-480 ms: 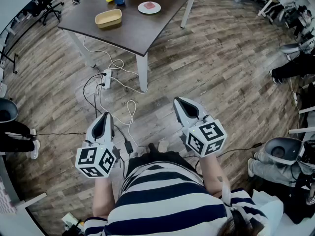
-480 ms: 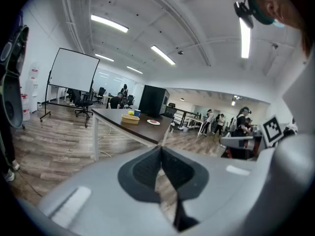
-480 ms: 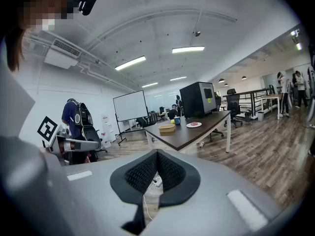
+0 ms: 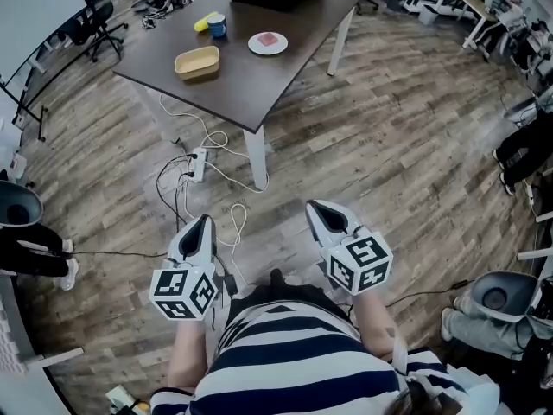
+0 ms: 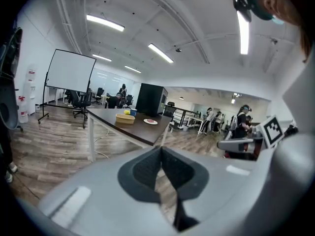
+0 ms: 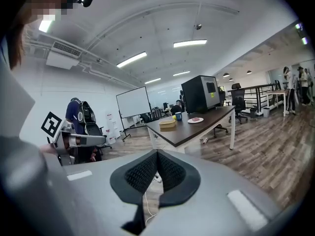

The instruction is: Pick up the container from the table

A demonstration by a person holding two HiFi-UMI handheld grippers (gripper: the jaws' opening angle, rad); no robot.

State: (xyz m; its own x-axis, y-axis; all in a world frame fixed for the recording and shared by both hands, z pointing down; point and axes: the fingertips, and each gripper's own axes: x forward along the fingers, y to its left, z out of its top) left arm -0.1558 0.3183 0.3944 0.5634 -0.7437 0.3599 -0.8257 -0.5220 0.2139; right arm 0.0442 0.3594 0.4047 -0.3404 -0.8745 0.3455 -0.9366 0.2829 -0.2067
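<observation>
Container [image 4: 197, 61], a shallow tan tray, is noted on the dark table [image 4: 251, 85], well apart from both grippers. It is judged light, thin-walled and somewhat flexible; a hold across one rim wall is advised. Left gripper [image 4: 200, 225] and right gripper [image 4: 318, 207] are seen with jaws closed and nothing between them.

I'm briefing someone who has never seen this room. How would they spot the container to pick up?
Look for the dark brown table with white legs ahead. Of the things on top, the container is the one nearest the person. It is a shallow tan rectangular tub, unlike the blue cup and the round white plate.
</observation>
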